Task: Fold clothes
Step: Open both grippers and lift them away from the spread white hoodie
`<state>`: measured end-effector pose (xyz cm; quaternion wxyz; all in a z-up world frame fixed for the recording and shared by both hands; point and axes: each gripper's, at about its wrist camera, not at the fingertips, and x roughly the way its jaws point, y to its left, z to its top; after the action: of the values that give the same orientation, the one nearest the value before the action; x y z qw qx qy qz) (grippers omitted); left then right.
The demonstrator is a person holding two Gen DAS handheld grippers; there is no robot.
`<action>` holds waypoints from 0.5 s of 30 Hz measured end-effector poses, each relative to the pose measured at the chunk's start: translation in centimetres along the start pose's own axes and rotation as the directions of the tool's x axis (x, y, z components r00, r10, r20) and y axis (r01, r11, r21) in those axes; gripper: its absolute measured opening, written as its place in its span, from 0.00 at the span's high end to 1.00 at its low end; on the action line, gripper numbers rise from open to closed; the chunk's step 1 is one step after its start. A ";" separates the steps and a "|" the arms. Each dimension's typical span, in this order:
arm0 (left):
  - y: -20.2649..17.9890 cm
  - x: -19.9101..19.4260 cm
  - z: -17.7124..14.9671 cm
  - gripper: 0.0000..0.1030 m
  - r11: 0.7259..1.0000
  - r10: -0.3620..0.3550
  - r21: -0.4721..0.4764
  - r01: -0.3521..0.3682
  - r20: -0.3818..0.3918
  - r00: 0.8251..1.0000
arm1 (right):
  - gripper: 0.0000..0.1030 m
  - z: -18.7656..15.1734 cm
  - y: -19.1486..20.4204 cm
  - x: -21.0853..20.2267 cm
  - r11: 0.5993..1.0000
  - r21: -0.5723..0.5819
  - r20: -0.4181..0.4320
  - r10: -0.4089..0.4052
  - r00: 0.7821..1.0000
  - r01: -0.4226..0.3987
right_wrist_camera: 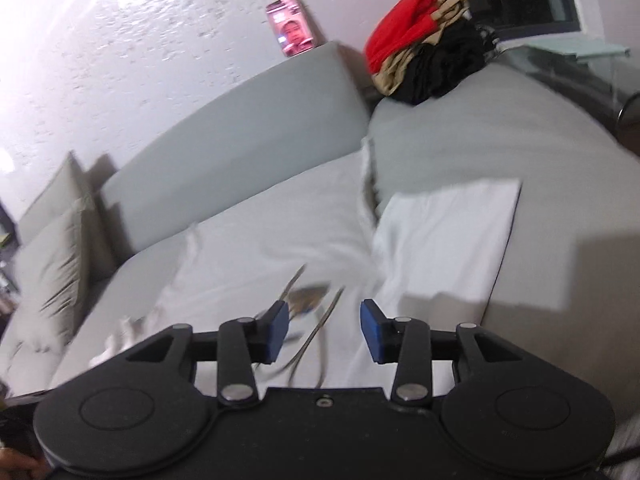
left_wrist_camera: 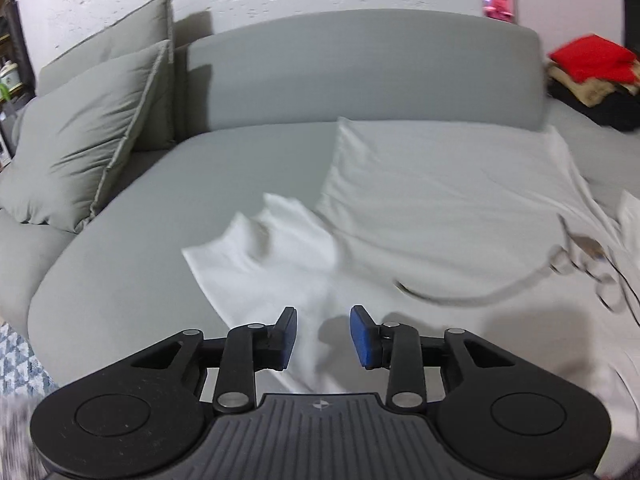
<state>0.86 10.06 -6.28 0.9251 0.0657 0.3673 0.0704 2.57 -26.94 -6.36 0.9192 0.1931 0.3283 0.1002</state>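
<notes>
A white T-shirt (left_wrist_camera: 440, 200) lies spread on the grey sofa seat (left_wrist_camera: 160, 220), its collar toward me and one sleeve (left_wrist_camera: 280, 248) rumpled out to the left. In the right wrist view the same shirt (right_wrist_camera: 260, 264) shows its other sleeve (right_wrist_camera: 448, 240) lying flat to the right. My left gripper (left_wrist_camera: 323, 336) hovers over the shirt's near left part, open, with nothing between its blue pads. Above the collar area my right gripper (right_wrist_camera: 324, 330) also stands open and holds nothing.
A pile of red, tan and black clothes (right_wrist_camera: 424, 56) sits at the sofa's far right. Two grey cushions (left_wrist_camera: 92, 132) lean at the left end. A phone (right_wrist_camera: 292, 30) stands on the backrest (left_wrist_camera: 360, 68) against the white wall. A patterned rug (left_wrist_camera: 20, 364) lies at lower left.
</notes>
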 end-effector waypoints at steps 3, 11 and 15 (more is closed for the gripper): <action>-2.4 0.4 0.0 0.67 0.987 0.089 0.131 -0.097 0.070 0.994 | 0.62 -1.3 2.4 0.4 0.994 -0.105 -0.047 0.037 0.998 -0.042; -3.3 3.3 -1.6 0.67 0.941 0.231 0.276 -0.198 -0.091 0.969 | 0.63 -4.4 4.8 5.0 0.958 -0.267 -0.205 -0.167 0.964 0.109; -1.8 1.2 -3.2 0.80 0.944 0.209 0.294 -0.152 -0.172 0.963 | 0.64 -5.1 3.5 2.6 0.951 -0.272 -0.271 -0.223 0.937 0.148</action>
<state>-0.30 8.76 -9.73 0.8546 0.2208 0.4572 0.1092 1.07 -21.45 -10.01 0.8813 0.0276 0.4648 0.0805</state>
